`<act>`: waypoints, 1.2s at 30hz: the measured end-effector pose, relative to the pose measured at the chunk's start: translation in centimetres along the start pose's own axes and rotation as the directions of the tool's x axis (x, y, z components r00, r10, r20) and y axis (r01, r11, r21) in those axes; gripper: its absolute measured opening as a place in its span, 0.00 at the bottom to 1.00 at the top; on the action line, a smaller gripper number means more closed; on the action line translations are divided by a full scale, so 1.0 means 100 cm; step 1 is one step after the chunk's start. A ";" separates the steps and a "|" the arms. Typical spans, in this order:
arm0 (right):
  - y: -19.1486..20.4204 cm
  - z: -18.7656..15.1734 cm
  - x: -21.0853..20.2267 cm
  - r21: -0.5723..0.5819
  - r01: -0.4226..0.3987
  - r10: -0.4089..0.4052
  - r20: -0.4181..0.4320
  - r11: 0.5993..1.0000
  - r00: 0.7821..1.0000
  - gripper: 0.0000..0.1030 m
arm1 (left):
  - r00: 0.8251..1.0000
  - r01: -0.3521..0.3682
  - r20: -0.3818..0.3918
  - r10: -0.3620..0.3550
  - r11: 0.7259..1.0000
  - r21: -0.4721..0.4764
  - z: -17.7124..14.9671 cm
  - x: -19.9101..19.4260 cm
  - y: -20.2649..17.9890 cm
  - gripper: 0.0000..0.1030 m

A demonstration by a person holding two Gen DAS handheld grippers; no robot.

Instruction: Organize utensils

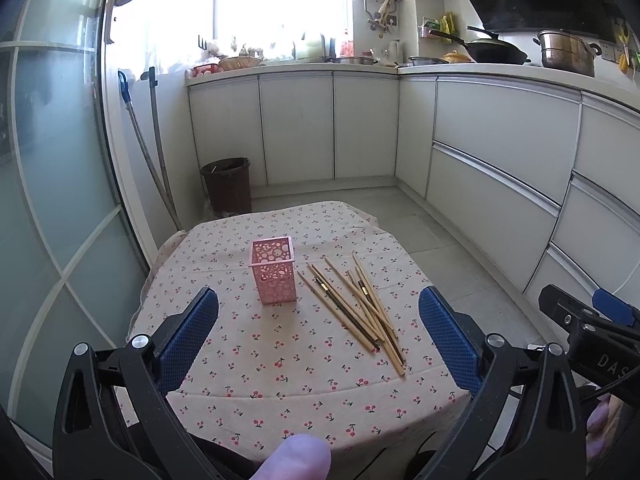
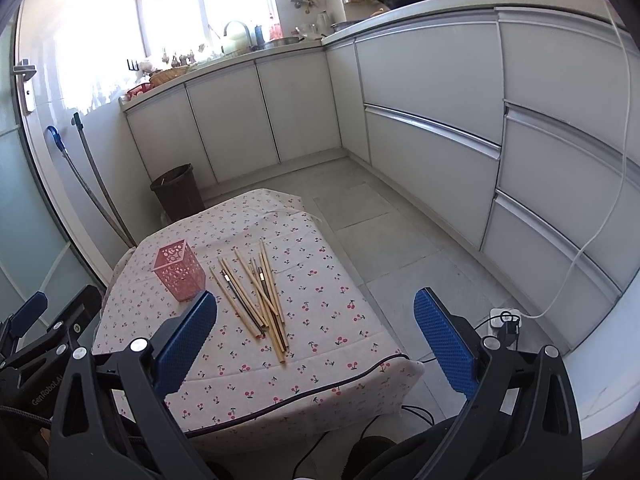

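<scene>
White kitchen cabinets (image 1: 500, 152) wrap around a small table under a cherry-print cloth (image 1: 280, 360). On it, ahead of the left gripper (image 1: 318, 330) and a little toward its left finger, stands an upright pink perforated plastic square holder (image 1: 274, 276); its blue-padded jaws are spread wide with nothing between them. Just beside the holder lies a loose crossed heap of pale wooden chopsticks (image 1: 356, 306), two darker. The right gripper (image 2: 316, 334), equally wide apart and empty, hovers near the table's edge with the chopsticks ahead, toward its left finger.
</scene>
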State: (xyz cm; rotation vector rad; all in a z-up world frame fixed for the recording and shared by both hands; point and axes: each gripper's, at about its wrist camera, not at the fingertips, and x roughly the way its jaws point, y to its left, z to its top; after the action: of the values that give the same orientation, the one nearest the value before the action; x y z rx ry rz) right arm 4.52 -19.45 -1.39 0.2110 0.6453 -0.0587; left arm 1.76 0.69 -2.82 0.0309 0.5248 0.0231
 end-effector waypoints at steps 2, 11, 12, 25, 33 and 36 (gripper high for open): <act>-0.004 0.001 0.006 0.021 -0.017 0.018 -0.022 1.000 1.000 0.93 | 0.999 0.001 -0.050 -0.003 1.000 -0.027 -0.001 0.010 0.005 0.93; -0.020 0.026 0.064 0.190 -0.196 0.231 -0.183 0.962 0.956 0.93 | 0.875 0.078 -0.451 -0.176 0.971 -0.228 -0.036 0.133 0.033 0.93; -0.020 0.033 0.072 0.204 -0.209 0.249 -0.196 0.956 0.948 0.93 | 0.842 0.077 -0.499 -0.204 0.962 -0.262 -0.044 0.150 0.036 0.93; -0.034 0.081 0.227 0.517 -0.337 0.555 -0.354 0.787 0.753 0.93 | 0.798 -0.150 -0.601 -0.040 0.953 -0.263 -0.048 0.272 0.013 0.65; -0.077 0.078 0.217 0.555 -0.312 0.543 -0.317 0.771 0.777 0.93 | 0.818 -0.358 -0.554 0.153 0.890 -0.283 -0.020 0.318 -0.008 0.39; -0.089 0.078 0.216 0.595 -0.311 0.561 -0.294 0.741 0.774 0.93 | 0.802 -0.421 -0.559 0.211 0.864 -0.276 -0.015 0.331 -0.007 0.38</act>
State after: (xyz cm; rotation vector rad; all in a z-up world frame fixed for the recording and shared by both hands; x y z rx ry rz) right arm 25.31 -29.54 -9.92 0.9326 1.0326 0.3081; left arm 29.68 1.01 -20.72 -0.2873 1.0440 0.4887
